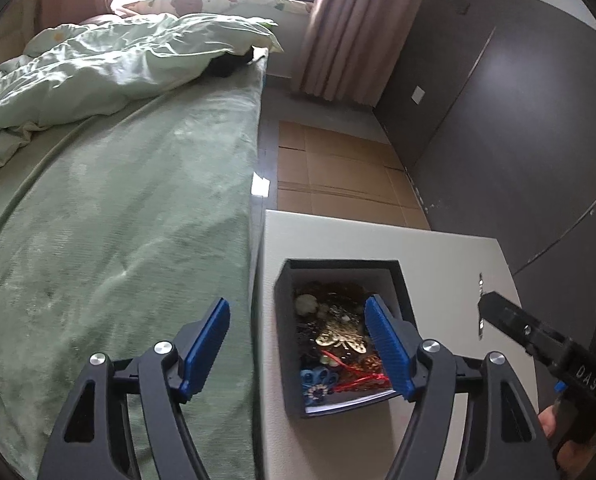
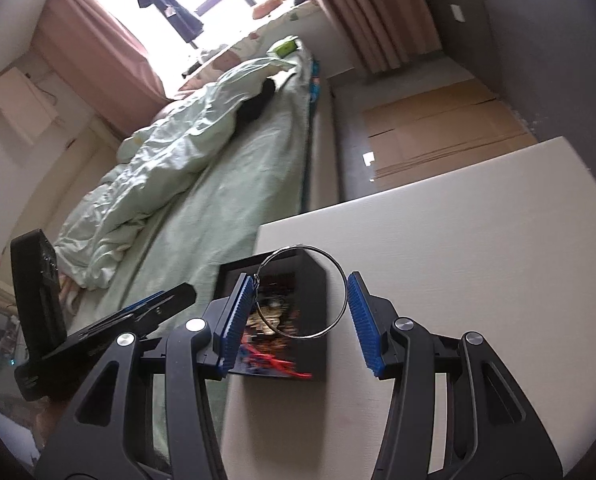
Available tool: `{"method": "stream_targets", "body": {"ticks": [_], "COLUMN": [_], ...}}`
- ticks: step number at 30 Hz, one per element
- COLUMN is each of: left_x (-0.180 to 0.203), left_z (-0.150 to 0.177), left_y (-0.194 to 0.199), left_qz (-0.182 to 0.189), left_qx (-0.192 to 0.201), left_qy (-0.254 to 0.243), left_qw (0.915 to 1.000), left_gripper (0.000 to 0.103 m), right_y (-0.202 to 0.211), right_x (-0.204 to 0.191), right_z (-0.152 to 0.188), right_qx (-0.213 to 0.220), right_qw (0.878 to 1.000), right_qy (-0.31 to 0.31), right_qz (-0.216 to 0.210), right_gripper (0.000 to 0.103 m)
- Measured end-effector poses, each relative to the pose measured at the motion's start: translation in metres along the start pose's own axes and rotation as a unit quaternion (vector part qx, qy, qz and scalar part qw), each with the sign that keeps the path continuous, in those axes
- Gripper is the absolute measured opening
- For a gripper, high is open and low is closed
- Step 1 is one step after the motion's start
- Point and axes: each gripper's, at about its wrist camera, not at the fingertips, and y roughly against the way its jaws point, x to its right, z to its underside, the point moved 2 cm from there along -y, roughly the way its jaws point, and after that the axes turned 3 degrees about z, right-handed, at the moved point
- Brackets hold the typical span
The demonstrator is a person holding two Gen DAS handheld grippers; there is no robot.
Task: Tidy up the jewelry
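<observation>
In my left camera, the green bed (image 1: 118,220) fills the left side of the frame. My left gripper (image 1: 296,308) sits at the bottom middle. Its 2 blue pads (image 1: 208,344) stand wide apart with nothing between them, so it is open. One pad hangs over the bed edge and the other over the black box (image 1: 284,320). The box sits on the white table (image 1: 438,260), just beside the bed, with its top open. Inside is a heap of jewelry (image 1: 338,340): gold bits, red string and a blue flower shape. Brown cardboard (image 1: 338,160) lies on the floor above the table in the frame. At the right edge I see my right gripper (image 1: 498,312) from the side, with a bit of my hand (image 1: 548,420) under it.

In my right camera, my left gripper (image 2: 170,300) shows at the lower left, over the bed. My right gripper (image 2: 298,284) is at the bottom middle. Between its 2 blue pads is a thin silver bangle (image 2: 344,292), a big round ring. The pads grip it on both sides. The bangle is up in the air, right in front of the box (image 2: 318,356). The table (image 2: 478,240) fills the right side.
</observation>
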Motion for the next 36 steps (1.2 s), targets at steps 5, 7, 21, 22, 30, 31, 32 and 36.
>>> {"method": "stream_targets", "body": {"ticks": [5,7,21,22,30,31,32,36], "left_x": [-0.018,-0.024,-0.022,-0.018,0.014,0.017,0.019,0.031], "left_z": [-0.005,-0.008,-0.003,-0.001,0.017,0.020,0.021,0.034], "left_y": [0.013,0.018,0.041,0.044,0.061,0.063,0.065,0.078], "left_qz": [-0.006,-0.003,0.012,0.014,0.024,0.024,0.025,0.027], "left_qx": [0.022,0.031,0.052,0.055,0.080,0.082,0.084,0.111], "left_qy": [0.022,0.033,0.042,0.041,0.001,-0.002,-0.003,-0.021], "left_qw": [0.9995,0.9990,0.9977,0.9976,0.9965,0.9963,0.9962,0.9932], "left_gripper": [0.085,0.094,0.095,0.095,0.095,0.095,0.095,0.095], "right_y": [-0.012,-0.015,0.024,0.030,0.070,0.074,0.077,0.092], "right_x": [-0.017,-0.023,-0.006,-0.005,0.002,0.003,0.003,0.006], "right_z": [0.003,0.002,0.009,0.011,0.022,0.023,0.025,0.033], "right_qx": [-0.008,-0.010,0.025,0.028,0.049,0.052,0.054,0.052], "right_qw": [0.999,0.998,0.999,0.999,0.998,0.998,0.998,0.998], "right_qy": [-0.012,-0.016,-0.031,-0.029,-0.011,-0.009,-0.005,0.010], "right_qz": [-0.046,-0.062,-0.021,-0.015,0.029,0.032,0.036,0.043], "right_gripper": [0.051,0.056,0.096,0.096,0.096,0.096,0.096,0.097]}}
